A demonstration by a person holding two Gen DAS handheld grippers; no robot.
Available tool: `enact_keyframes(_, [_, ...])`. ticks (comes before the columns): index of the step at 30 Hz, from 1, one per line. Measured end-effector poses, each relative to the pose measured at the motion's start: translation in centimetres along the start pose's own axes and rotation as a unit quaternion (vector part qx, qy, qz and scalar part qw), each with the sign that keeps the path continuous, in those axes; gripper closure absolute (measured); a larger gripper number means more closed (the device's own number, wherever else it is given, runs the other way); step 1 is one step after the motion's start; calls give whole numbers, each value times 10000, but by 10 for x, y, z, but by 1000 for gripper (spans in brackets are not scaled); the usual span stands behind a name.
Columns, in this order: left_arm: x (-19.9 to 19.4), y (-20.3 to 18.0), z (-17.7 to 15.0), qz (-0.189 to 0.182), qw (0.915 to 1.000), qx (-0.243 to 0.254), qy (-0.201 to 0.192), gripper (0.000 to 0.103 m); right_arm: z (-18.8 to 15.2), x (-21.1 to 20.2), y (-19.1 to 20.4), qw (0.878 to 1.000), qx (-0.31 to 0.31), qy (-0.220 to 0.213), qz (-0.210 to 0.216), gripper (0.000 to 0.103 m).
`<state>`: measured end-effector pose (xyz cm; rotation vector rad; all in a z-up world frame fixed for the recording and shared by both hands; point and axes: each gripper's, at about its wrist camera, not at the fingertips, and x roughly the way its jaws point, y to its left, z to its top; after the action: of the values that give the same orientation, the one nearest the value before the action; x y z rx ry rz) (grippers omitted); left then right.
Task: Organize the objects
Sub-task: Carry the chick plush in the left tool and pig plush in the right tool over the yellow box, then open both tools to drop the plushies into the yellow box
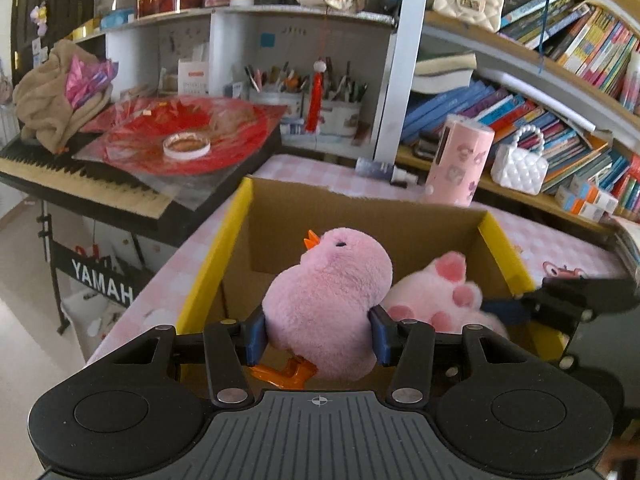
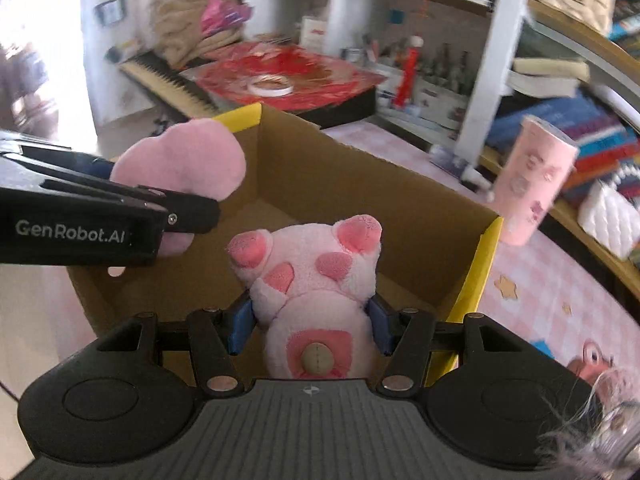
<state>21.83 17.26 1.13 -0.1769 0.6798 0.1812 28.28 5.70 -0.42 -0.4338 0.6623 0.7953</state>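
"YAMAH" on keyboard stand [image 1: 102, 286]; "GenRobot.AI" on left gripper [image 2: 192, 216] body.

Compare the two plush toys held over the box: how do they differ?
The chick has plain pink fluff, an orange beak and orange feet; the pig has darker pink patches and a stitched tan button. The chick sits in the left gripper, the pig in the right gripper. Both are pink, clamped, above the box.

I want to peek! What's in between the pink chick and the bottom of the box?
Nothing; the left wrist view shows the pink chick, in the left gripper, over the cardboard box's bare floor.
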Motion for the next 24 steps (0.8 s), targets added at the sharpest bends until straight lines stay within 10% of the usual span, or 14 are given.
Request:
enact_keyframes(14, [17, -23, -6, 70, 9991, 350, 230, 50, 3, 12, -20, 9971, -732, 176, -76, 42])
enact_keyframes(18, [2, -24, -4, 49, 9995, 306, -91, 40, 2, 3, -20, 9976, -622, -138, -253, 19])
enact_keyframes(24, [-38, -25, 6, 195, 9960, 261, -836, 21, 8, -24, -20, 9967, -346, -610, -405, 18])
